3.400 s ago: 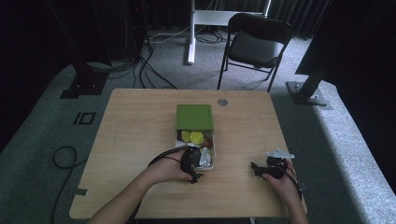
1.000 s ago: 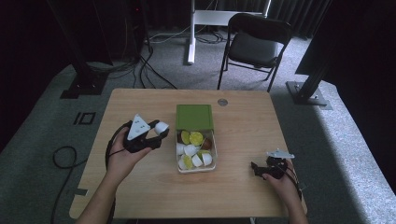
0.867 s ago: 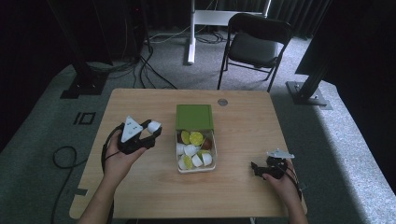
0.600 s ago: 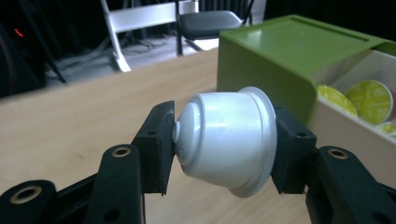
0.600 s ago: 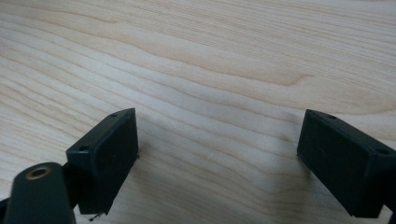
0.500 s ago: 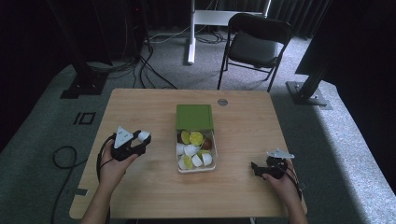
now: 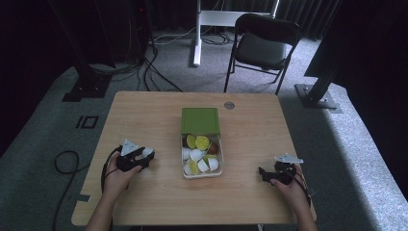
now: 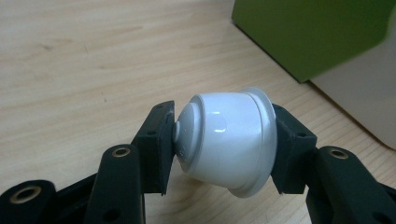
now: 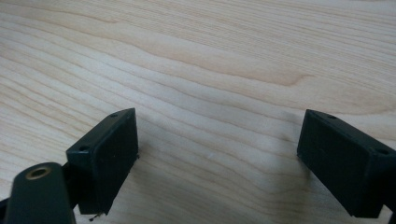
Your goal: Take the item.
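Left hand-held gripper [image 8: 224, 144] clamped across a white capsule [image 8: 229, 140], held low over the tabletop [image 7: 144, 120] left of the capsule-filled box [image 7: 202, 159], apparently for set-down; right hand-held gripper [image 9: 219, 163] rests empty, jaws apart.

1 white capsule [image 8: 224, 144] is counted left of the clear box [image 7: 202, 174]; about 4 white and 3 green ones are counted inside it, and 1 green lid [image 7: 200, 120] behind it.
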`<action>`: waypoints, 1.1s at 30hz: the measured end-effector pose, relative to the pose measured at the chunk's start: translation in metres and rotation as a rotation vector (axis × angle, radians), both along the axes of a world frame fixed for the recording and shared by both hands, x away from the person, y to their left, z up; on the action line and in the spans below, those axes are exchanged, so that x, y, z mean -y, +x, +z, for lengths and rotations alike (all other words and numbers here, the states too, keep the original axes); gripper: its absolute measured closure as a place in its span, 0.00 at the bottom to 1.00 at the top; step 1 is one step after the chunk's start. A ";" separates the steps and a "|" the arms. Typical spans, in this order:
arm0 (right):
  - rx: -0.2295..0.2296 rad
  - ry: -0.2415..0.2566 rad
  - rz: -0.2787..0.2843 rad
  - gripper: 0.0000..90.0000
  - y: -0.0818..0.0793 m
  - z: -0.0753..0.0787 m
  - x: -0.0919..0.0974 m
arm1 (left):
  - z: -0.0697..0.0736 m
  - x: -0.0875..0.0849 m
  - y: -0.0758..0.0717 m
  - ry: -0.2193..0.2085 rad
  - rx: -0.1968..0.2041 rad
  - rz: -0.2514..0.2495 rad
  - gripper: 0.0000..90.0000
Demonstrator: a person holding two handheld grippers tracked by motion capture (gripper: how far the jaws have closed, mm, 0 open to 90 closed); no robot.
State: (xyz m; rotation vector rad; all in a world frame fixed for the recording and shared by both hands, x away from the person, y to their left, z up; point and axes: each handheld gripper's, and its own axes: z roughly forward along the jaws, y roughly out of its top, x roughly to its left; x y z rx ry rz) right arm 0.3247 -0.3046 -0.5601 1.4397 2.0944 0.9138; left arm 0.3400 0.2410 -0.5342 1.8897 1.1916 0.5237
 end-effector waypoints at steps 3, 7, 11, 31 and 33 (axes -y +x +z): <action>0.000 0.000 0.000 0.13 0.000 0.000 0.000 | -0.005 -0.001 0.002 0.010 -0.026 -0.002 0.55; -0.001 -0.001 0.000 0.13 0.000 0.000 0.000 | -0.009 -0.003 0.003 -0.008 -0.037 -0.007 0.55; 0.000 -0.001 0.000 0.13 0.000 0.000 0.000 | -0.011 -0.003 0.005 0.027 -0.059 -0.029 0.50; 0.000 -0.001 0.000 0.13 0.000 0.000 0.000 | 0.000 -0.008 -0.021 0.052 -0.016 -0.071 0.20; 0.000 -0.001 0.000 0.13 0.000 0.000 0.000 | 0.000 -0.010 -0.026 0.048 -0.008 -0.074 0.20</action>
